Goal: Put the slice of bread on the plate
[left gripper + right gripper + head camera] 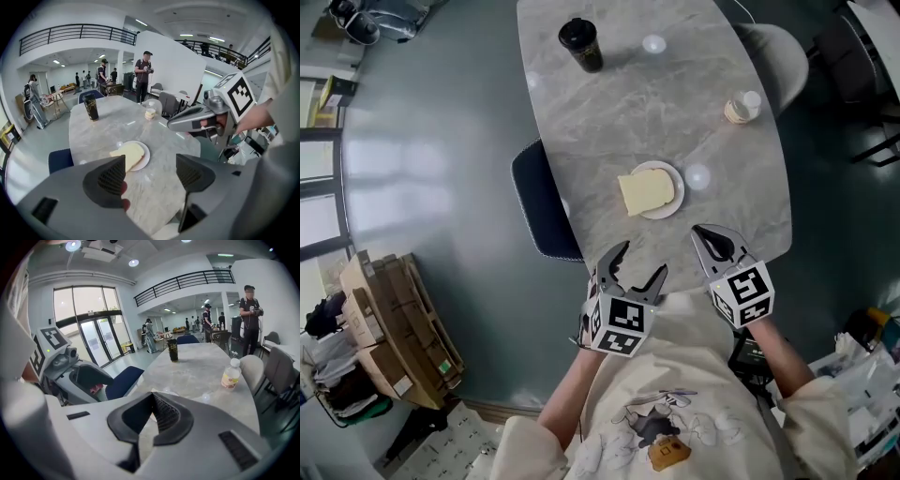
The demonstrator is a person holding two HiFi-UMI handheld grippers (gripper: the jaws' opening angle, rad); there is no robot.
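A pale slice of bread (644,192) lies flat on a small white plate (673,172) near the front of the grey marble table (609,112). My left gripper (643,260) hangs open above the table's near edge, short of the plate, with nothing between its pads. In the left gripper view the bread (129,153) and plate (146,155) show beyond the open left gripper (151,171). My right gripper (701,232) is to the right of it, shut and empty. In the right gripper view the right gripper (152,399) hides most of the plate.
A dark cup (581,44) stands at the table's far end and a small bottle (741,108) at its right side. A blue chair (539,202) is at the left edge, a white chair (778,52) at the right. People (143,75) stand far off.
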